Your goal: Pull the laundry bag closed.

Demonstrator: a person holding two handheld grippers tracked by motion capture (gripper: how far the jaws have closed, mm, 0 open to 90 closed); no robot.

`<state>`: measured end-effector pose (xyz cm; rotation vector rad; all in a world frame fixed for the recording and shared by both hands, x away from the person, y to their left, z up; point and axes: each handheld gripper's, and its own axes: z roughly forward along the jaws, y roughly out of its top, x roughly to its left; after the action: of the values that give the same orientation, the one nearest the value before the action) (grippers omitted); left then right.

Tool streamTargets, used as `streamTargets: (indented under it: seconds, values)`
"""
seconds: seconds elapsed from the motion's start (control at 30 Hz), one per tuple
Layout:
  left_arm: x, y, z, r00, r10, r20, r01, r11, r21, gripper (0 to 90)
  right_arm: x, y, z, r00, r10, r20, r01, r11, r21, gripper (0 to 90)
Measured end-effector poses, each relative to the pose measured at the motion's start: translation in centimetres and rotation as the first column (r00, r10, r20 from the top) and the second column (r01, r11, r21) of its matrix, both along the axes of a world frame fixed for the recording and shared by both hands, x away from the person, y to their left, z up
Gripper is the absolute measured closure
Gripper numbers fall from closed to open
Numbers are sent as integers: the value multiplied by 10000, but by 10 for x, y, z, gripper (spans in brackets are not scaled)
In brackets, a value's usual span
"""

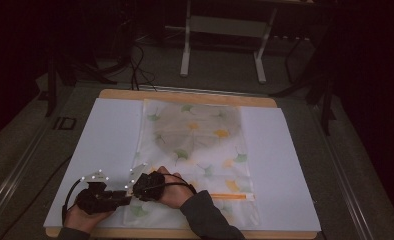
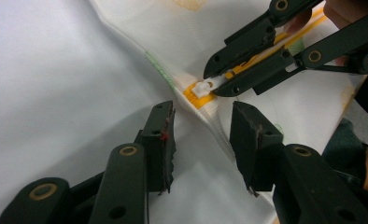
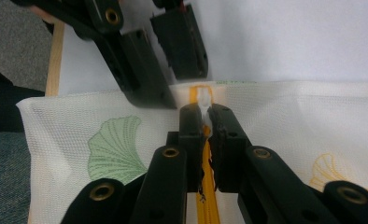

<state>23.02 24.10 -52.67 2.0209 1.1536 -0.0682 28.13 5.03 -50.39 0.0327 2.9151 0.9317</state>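
Currently the right gripper (image 3: 205, 122) pinches the white zipper pull (image 3: 203, 100) of the ginkgo-print mesh bag (image 3: 285, 121); the left gripper (image 2: 201, 135), jaws spread, straddles the bag's edge.

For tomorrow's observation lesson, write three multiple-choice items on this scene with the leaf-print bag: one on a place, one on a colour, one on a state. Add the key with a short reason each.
1. Where does the white zip pull sit?
A. at the end of the zip, by the bag's corner
B. halfway along the zip
C. off the bag, on the white sheet

2. What colour is the zip tape?
A. blue
B. orange
C. black

3. How does the left hand-held gripper stand?
A. shut on the pull
B. shut on the table edge
C. open over the bag's corner

Key: 1 A, the pull lies at the tape's end by the mesh bag corner. 2 B, orange tape runs between the right hand-held gripper jaws, which pinch the pull. 3 C, its jaws are apart with fabric between.
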Motion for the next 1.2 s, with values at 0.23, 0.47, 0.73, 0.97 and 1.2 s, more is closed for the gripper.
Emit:
streamTargets:
  seconds: [0.23,0.47,0.73,0.97,1.2]
  values:
    - [3,-2,-3,9997,-163,-176,161,9998,-68,639,-1,0,3,9999,90,65,-91,9999,137,841]
    - [8,-3,-5,9989,-309,-357,297,9989,-351,656,-1,-1,6,9998,144,140,-147,9997,178,841]
    - [12,-7,-8,9967,-600,-548,576,9973,-445,718,-1,-3,10,9996,196,207,-201,9995,252,842]
    - [12,-8,-8,9958,-708,-574,676,9961,-559,845,0,-5,9,9996,223,153,-226,9996,181,842]
    - [11,-10,-8,9962,-701,-511,678,9966,-462,875,1,-8,6,9998,207,69,-208,9998,64,843]
